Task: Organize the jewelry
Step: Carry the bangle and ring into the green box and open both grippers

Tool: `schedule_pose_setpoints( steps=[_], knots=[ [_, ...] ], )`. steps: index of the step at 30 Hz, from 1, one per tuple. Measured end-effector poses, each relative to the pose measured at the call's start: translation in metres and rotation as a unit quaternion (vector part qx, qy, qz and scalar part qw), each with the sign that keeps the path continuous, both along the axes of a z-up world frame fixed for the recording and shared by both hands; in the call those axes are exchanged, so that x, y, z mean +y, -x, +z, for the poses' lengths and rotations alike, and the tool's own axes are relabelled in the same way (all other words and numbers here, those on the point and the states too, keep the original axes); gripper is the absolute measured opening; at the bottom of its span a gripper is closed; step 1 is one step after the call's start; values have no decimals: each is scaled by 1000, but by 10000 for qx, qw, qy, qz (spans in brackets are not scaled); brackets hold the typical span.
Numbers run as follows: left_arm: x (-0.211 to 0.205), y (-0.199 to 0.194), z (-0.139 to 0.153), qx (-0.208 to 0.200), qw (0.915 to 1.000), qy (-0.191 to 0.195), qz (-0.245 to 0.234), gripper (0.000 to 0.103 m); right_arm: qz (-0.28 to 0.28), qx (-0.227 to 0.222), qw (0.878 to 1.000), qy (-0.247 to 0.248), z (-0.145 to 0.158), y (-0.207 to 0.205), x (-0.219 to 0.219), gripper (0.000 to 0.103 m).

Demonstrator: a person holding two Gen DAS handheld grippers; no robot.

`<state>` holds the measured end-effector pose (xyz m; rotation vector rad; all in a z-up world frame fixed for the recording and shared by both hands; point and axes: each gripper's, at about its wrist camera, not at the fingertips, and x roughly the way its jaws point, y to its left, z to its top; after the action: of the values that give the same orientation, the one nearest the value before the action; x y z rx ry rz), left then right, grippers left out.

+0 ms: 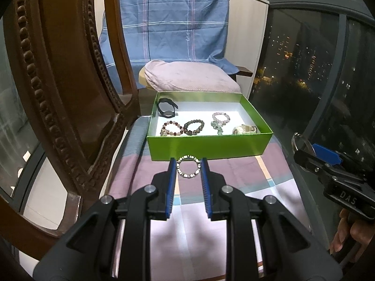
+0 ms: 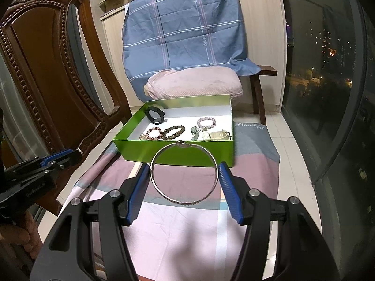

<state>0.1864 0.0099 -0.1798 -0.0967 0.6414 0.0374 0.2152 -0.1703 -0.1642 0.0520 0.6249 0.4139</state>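
- Left tool (image 1: 188, 164) pinches a small round beaded ring (image 1: 188, 166) between ribbed blue pads.
- Right tool (image 2: 185, 166) grips a thin, smooth metal bangle (image 2: 185, 173).
- Both hover just before the glossy green box (image 2: 173, 151) of beaded bracelets (image 2: 174, 132) on a checked cloth (image 2: 187, 229).

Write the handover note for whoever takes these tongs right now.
Left tongs: shut on a small sparkly silver ring-shaped bracelet.
Right tongs: shut on a large thin silver bangle.
Both are held in front of the open green cardboard box on the striped cloth.
Done: four beaded bracelets, a black band and a pale watch lie inside.
Left: place both held pieces in the box.
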Motion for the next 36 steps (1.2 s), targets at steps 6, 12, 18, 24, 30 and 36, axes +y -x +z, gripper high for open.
schedule_pose_setpoints(
  steps=[6,12,18,24,30,36],
  knots=[
    [1,-11,2,0,10000,88,2,21,-6,-66,10000,-69,6,-6,0,59],
    [4,-37,19,-189,9996,207,44,21,14,-429,9990,-89,22,-27,3,59],
    [11,-94,34,-320,9991,233,127,21,-16,-494,9985,-242,23,-85,13,59],
    [17,-164,9,22,9996,242,106,21,-74,-265,9994,-224,6,-139,31,59],
    [27,-198,-26,390,9983,368,216,21,-130,1,9999,-80,-18,-177,45,59],
    [32,-209,-37,528,9979,229,301,27,-299,116,9994,110,-33,-192,44,71]
  ],
)
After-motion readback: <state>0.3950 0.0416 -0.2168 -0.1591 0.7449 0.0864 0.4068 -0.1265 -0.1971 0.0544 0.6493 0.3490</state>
